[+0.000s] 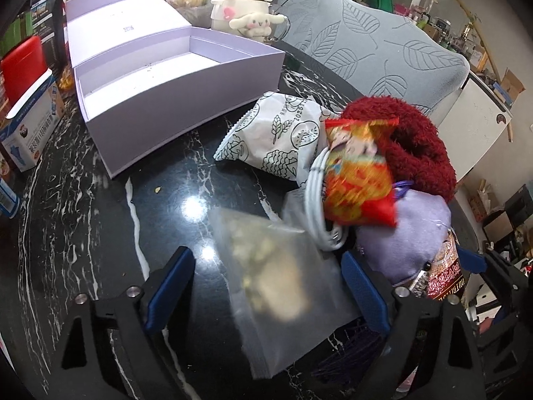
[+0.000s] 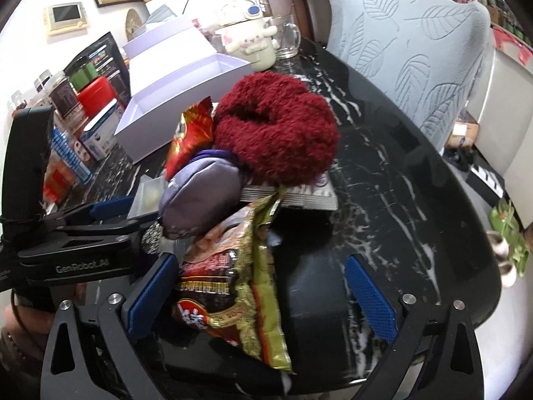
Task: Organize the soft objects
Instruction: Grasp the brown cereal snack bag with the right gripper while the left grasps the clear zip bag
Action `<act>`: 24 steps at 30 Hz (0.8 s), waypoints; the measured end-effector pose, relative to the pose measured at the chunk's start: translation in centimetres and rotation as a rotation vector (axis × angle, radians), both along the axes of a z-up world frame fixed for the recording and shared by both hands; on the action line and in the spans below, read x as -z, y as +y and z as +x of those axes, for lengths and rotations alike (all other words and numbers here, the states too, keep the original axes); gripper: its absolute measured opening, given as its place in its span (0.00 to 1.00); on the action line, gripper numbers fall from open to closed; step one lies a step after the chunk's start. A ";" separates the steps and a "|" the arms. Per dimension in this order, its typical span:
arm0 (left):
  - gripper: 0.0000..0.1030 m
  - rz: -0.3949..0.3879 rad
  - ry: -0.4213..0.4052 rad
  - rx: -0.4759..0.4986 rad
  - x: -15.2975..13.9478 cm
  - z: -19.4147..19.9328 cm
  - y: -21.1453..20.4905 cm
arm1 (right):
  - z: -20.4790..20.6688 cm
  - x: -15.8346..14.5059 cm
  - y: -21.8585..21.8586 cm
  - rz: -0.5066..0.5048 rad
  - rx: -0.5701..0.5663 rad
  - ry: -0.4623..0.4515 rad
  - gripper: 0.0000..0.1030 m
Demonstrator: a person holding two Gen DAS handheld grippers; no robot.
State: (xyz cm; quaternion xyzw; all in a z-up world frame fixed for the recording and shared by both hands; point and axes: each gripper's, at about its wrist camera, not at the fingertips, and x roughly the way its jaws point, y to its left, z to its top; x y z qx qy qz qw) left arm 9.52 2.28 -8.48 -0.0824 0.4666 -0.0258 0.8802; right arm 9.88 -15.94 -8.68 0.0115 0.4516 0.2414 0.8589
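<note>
Left gripper jaws wide around a clear pouch, right gripper jaws wide around a dark snack packet, both just in front of the red fuzzy sock, lilac box beyond it on the marble table

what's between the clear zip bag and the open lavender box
Only bare black marble tabletop lies between the clear zip bag and the lavender box, seen in the left wrist view.

both wrist views close, sharing red fuzzy bundle.
</note>
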 end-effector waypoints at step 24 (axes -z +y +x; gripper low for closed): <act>0.59 0.087 -0.021 0.005 0.0 -3.7 1.2 | -2.3 0.6 -1.2 -0.153 0.031 -0.090 0.71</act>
